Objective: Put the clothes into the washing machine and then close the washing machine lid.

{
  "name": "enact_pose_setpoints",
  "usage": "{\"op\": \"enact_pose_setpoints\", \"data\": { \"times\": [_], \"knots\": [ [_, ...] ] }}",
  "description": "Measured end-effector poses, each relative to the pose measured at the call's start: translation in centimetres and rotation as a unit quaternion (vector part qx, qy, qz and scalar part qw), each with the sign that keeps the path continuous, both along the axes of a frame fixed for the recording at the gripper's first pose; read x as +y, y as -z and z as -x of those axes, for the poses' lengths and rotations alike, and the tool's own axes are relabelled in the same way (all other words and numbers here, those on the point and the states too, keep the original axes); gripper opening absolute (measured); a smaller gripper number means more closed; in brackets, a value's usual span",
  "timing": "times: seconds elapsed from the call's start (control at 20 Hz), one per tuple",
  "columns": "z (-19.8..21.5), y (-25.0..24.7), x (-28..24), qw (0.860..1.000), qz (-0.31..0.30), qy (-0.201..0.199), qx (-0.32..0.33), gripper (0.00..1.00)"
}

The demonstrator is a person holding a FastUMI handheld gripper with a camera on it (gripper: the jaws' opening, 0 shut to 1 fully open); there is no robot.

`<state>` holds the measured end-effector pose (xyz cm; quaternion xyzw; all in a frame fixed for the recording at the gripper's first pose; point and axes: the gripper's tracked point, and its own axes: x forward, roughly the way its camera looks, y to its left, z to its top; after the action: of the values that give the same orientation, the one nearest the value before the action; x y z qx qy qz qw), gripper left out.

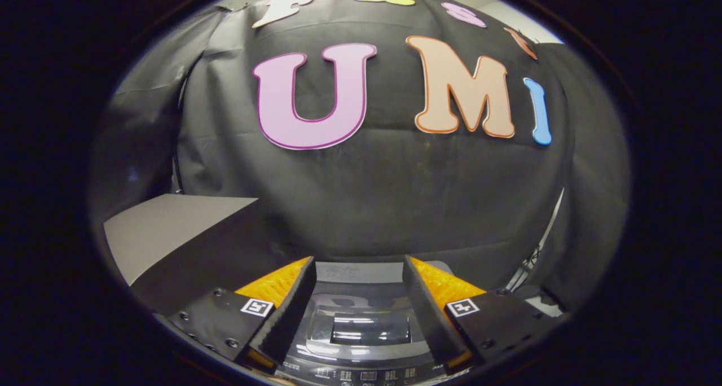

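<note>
The gripper (359, 264) is held above a washing machine (361, 341), its two fingers spread apart with nothing between them. Between the fingers, at 6 o'clock, the machine's closed lid (369, 327) with its dark window is seen, and a control panel (366, 374) is found nearer still. At 9 o'clock from the fingers a grey box (169, 233) is set just beside the machine. Beyond the fingers, at 12 o'clock, black cloth (383, 194) is hung as a wall.
</note>
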<state>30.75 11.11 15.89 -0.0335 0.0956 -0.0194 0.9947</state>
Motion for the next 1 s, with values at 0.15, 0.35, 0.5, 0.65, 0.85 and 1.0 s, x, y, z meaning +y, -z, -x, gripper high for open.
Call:
{"op": "enact_pose_setpoints", "data": {
  "times": [0.15,0.35,0.5,0.65,0.85,1.0],
  "knots": [
    [1.5,0.7,-1.2,1.000,-0.012,-0.005,-0.007,0.96],
    [3.8,1.7,-3.0,0.998,-0.049,-0.021,-0.027,0.97],
    [6.1,1.2,-5.0,0.996,-0.055,-0.027,-0.072,0.97],
    [8.3,2.0,-8.0,0.993,-0.057,-0.023,-0.101,0.97],
    [11.7,4.1,-11.9,0.989,-0.073,-0.009,-0.131,0.97],
    [14.8,7.7,-14.3,0.989,-0.071,0.013,-0.127,0.98]
  ]
}}
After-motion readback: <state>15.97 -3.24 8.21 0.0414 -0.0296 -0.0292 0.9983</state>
